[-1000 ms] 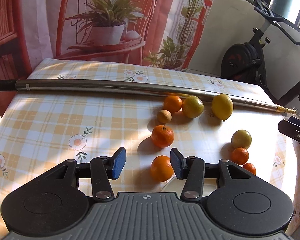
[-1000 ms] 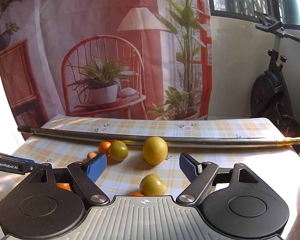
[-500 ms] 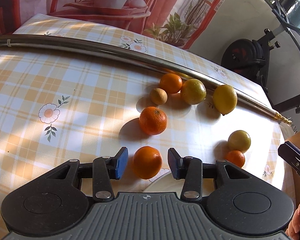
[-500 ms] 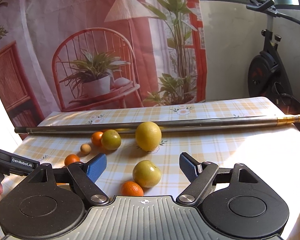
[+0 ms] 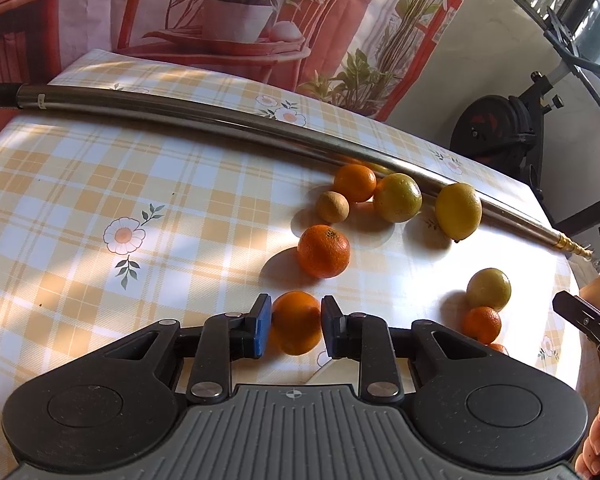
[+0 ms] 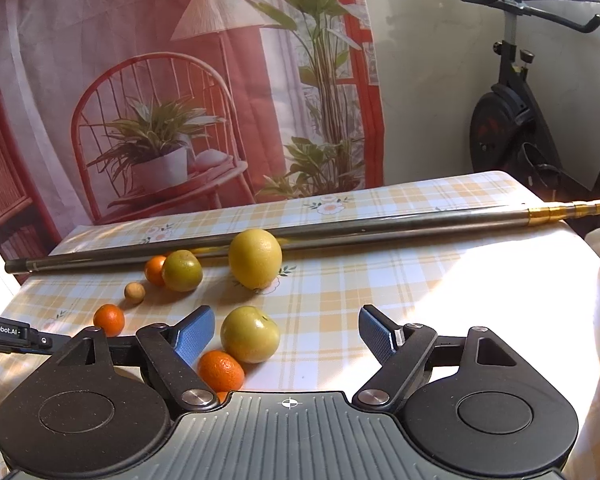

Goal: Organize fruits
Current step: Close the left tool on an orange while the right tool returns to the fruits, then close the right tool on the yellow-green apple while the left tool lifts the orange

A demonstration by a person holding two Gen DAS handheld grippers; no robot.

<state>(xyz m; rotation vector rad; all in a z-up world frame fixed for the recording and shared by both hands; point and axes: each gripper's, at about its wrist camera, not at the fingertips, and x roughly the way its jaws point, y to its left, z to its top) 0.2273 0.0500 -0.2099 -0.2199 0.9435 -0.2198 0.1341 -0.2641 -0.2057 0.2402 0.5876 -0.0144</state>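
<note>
My left gripper (image 5: 296, 326) is shut on an orange (image 5: 296, 322), its blue pads pressing both sides, just beyond the rim of a white plate (image 5: 332, 372). Ahead of it lie another orange (image 5: 324, 251), a small brown fruit (image 5: 332, 207), a third orange (image 5: 355, 183), a greenish citrus (image 5: 397, 197) and a lemon (image 5: 458, 211). My right gripper (image 6: 286, 334) stands open above the cloth. A yellow-green fruit (image 6: 250, 334) sits near its left finger, with a small orange (image 6: 221, 370) in front of that.
A long metal pole (image 5: 220, 114) lies across the checked tablecloth (image 5: 100, 184) behind the fruit. An exercise bike (image 6: 512, 120) stands past the table's right end. A printed curtain hangs behind. A person's hand (image 5: 596, 440) shows at the lower right.
The left gripper moved forward and down over the near orange, then shut its fingers on it. The right gripper tilted down, bringing the yellow-green fruit and small orange into view.
</note>
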